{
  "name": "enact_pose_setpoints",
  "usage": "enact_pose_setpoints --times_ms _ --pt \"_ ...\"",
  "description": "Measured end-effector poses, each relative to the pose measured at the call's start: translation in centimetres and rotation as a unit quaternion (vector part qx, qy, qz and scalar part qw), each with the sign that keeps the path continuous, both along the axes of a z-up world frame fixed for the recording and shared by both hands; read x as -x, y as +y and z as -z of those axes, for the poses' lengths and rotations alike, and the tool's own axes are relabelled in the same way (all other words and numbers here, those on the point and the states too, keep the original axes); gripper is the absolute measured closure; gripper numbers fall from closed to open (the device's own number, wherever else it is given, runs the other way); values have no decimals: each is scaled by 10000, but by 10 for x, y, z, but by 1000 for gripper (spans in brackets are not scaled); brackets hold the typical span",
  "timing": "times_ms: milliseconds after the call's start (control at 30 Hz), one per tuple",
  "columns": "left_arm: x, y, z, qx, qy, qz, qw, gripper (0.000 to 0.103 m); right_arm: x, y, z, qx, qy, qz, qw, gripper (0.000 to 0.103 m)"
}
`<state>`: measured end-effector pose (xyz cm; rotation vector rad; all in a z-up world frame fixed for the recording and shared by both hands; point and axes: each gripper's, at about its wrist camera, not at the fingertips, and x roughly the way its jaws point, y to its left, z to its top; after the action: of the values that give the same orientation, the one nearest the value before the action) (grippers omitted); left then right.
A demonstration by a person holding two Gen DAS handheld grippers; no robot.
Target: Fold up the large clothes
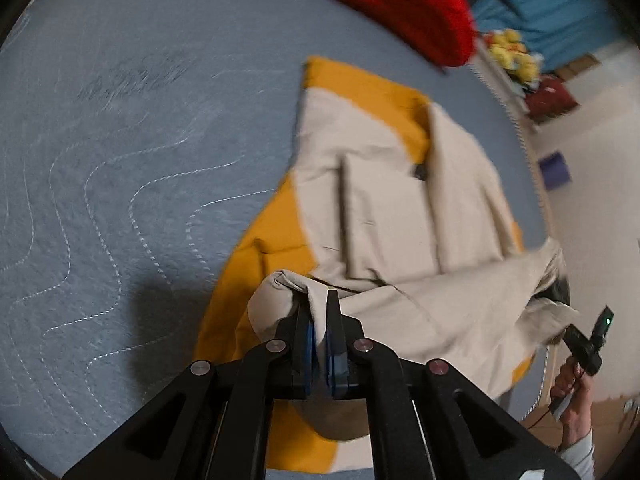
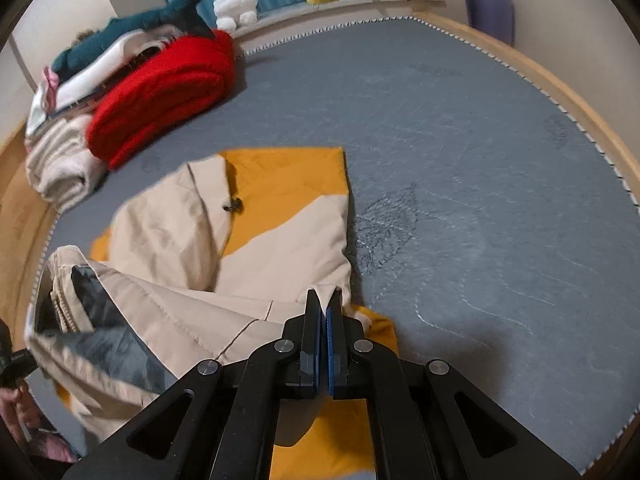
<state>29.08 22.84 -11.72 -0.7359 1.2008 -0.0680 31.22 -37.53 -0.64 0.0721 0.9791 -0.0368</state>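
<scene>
Folding the beige-and-mustard jacket [image 1: 384, 200] across the grey quilted mattress [image 1: 120, 140], seen from both wrist cameras. The left gripper [image 1: 319, 320] is clamped on a bunched beige edge of the garment, a fold of cloth pinched between its blue pads. The right gripper [image 2: 325, 312] stands with its jaws nearly closed over a thin beige hem at the jacket's near edge; cloth appears caught between them. The jacket lies partly flat on the mattress, its near portion lifted and slack, with dark lining [image 2: 108, 344] exposed at one end. The step appears to be carrying the held edge over the flat part. To do it well, both grips should likely travel together at equal height, keeping the edge taut so that no creases form. A red folded blanket [image 2: 160, 92] lies well apart.
</scene>
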Motion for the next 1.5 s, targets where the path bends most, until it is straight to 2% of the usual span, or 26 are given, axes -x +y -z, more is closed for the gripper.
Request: enact_pose_setpoints --times_ms 67,133,200,367,400,467,567,633,700,833,1067,1133,1200,1233,1300,1333,1400,1500 --pt "-6 7 6 247 92 -110 9996 92 -13 1 14 119 200 127 9996 100" --pt "-10 11 7 373 157 -153 9991 89 -25 -3 19 -112 324 175 9993 98" --pt "-9 17 2 476 142 -211 9985 85 -32 -10 17 -228 323 238 9989 89" --pt "10 38 -36 702 -441 -602 9947 65 -25 -42 -9 -650 -127 677 9955 81" --pt "14 41 -41 704 -523 -645 9941 64 -21 -47 -12 -680 -205 715 9949 77" --pt "22 46 -46 628 -580 -709 9938 64 -15 -50 -9 -641 -149 685 9955 73" --pt "27 47 -42 385 -388 -660 9963 63 -12 -46 5 -685 169 475 9964 68" --pt "26 43 -36 171 -200 -541 9982 59 -11 -37 15 -629 397 212 9970 62" --pt "24 39 -28 -98 29 -340 9994 53 -11 -22 25 -380 614 -99 9973 60" --pt "21 26 -7 -449 396 54 9982 52 -10 -3 40 242 871 -484 9947 60" --pt "0 9 8 -636 488 253 9965 52 -17 2 53 383 1060 -571 9920 60" --pt "-5 4 11 -725 518 293 9956 54 -19 3 58 474 1139 -602 9905 60" --pt "-9 -2 14 -741 512 407 9951 61 -20 3 60 515 1151 -654 9899 61" --pt "-12 -5 14 -800 500 469 9944 68 -19 4 59 527 1128 -667 9900 67" --pt "-14 -9 13 -889 440 607 9932 90 -19 5 58 571 1110 -682 9898 86" --pt "-14 -9 11 -899 405 627 9931 96 -19 5 57 580 1095 -698 9898 90" --pt "-14 -5 -1 -970 204 525 9937 98 -18 9 51 589 984 -790 9903 99" --pt "-12 5 -41 -881 -457 198 9949 99 -15 11 27 487 574 -811 9939 100"
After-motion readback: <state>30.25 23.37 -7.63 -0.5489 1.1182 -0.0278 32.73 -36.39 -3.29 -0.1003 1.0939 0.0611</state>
